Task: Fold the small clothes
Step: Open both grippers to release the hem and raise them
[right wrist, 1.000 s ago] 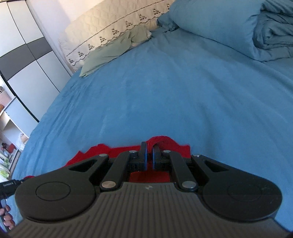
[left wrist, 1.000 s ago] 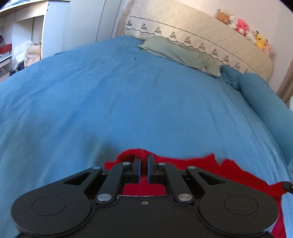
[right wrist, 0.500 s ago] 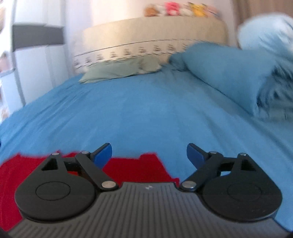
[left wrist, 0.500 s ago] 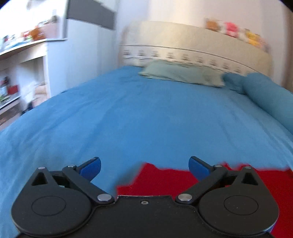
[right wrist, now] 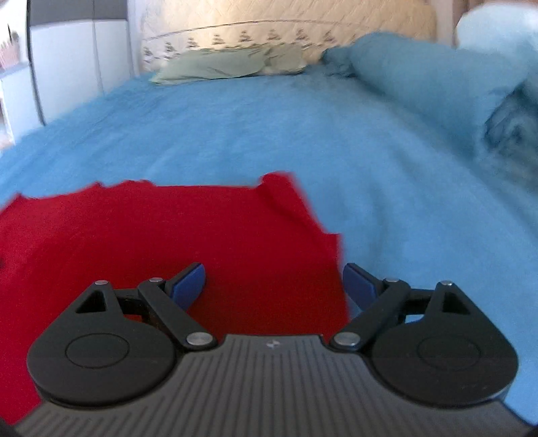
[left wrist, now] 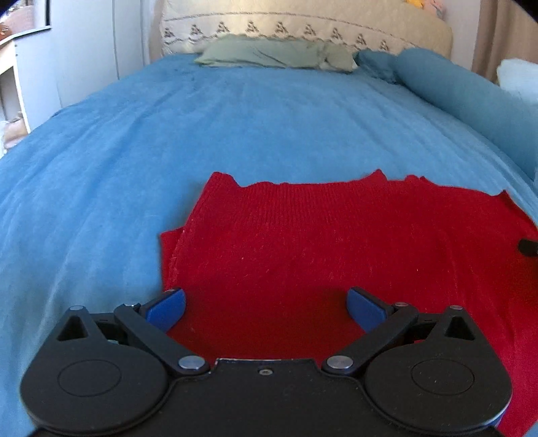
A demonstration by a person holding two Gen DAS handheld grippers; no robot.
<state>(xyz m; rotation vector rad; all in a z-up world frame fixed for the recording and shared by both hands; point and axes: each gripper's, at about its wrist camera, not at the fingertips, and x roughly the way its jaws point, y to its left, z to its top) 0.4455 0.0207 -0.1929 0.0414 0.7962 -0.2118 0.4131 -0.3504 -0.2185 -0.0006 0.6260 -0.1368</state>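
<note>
Now both claws have let go: the left claw (left wrist: 265,309) and right claw (right wrist: 274,284) gape wide above the red sweater (left wrist: 336,242), lying flat at 6 o'clock on the bed (left wrist: 235,127).

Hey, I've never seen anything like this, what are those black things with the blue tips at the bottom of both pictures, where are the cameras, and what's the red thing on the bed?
No robot here: a person holds a two-finger grasping tool in each hand, and each tool carries a wide-angle camera looking forward along its fingers. So one picture is from the left tool, the other from the right tool. The black shapes are each tool's body; the blue pads are its fingertips. Both tools stand wide open and hold nothing. Under them a red knitted garment lies spread flat on a blue bedspread; one edge looks doubled over. Farther off are a pale green pillow, a cream quilted headboard and a rolled blue duvet.
</note>
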